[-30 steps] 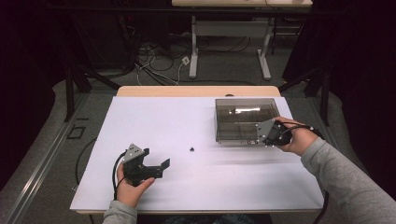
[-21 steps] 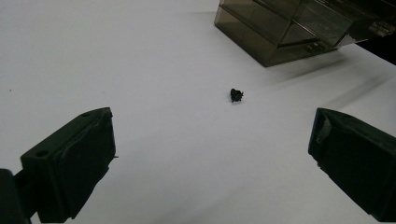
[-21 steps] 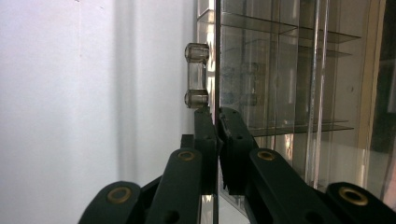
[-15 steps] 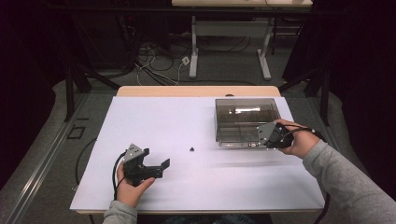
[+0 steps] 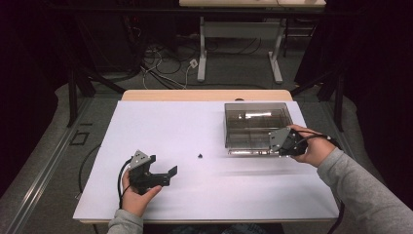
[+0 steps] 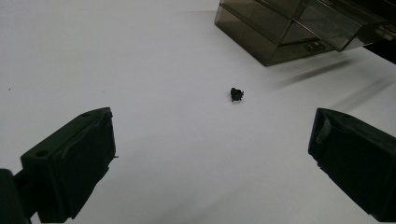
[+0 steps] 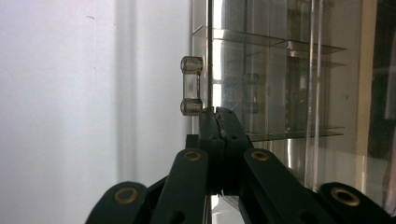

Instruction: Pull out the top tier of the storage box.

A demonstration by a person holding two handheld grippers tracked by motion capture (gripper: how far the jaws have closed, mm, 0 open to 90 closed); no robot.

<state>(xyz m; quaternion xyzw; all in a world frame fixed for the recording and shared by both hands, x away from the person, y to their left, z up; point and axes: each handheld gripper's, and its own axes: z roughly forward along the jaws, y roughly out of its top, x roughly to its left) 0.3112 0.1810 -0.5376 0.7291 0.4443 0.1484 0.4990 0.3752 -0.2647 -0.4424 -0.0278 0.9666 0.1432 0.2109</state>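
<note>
Right gripper [image 7: 218, 111] clamped at the box's [image 5: 257, 127] near edge

My left gripper [image 5: 160, 170] rests released at near left; the box sits far right, a black bit [image 6: 236, 94] lying between them on the table [image 5: 195, 195].

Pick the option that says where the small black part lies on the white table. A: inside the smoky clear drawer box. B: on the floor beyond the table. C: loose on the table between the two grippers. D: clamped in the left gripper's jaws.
C: the small black part lies loose on the white table, between the open left gripper and the right gripper at the drawer box.
</note>
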